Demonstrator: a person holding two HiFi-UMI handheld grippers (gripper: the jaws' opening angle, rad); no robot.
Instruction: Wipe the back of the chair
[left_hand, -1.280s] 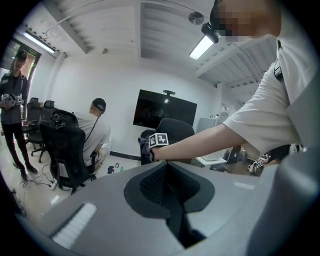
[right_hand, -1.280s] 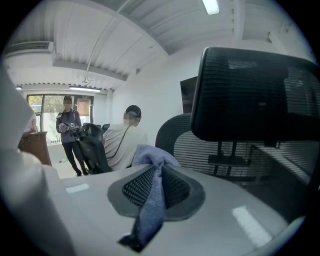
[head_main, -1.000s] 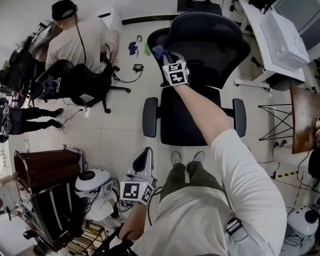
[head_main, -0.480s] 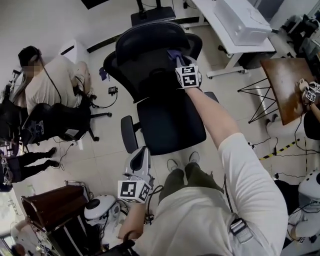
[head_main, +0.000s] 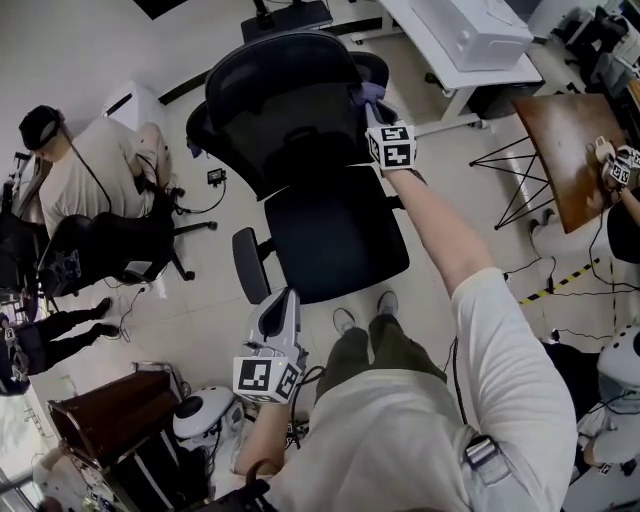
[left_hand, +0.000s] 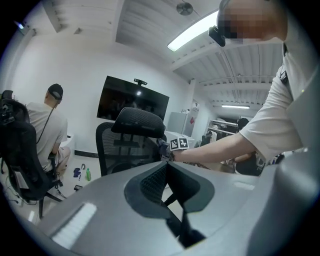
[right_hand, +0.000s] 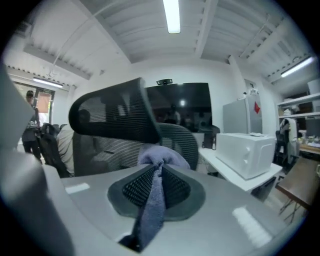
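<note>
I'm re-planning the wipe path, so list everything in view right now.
chair: one, black mesh, centre, in front of the person
cloth: one, purple-blue, at the right edge of the chair's back
second chair: one, black, far left
seated person: one, light shirt, dark cap, far left
desk: one, white, beyond the chair to the right
box: one, white, on the desk
screen: one, black, on the wall
table: one, brown, far right
left tool: one, grey, shut and empty, low at the person's left
right tool: one, grey, shut on the cloth, arm stretched to the chair
</note>
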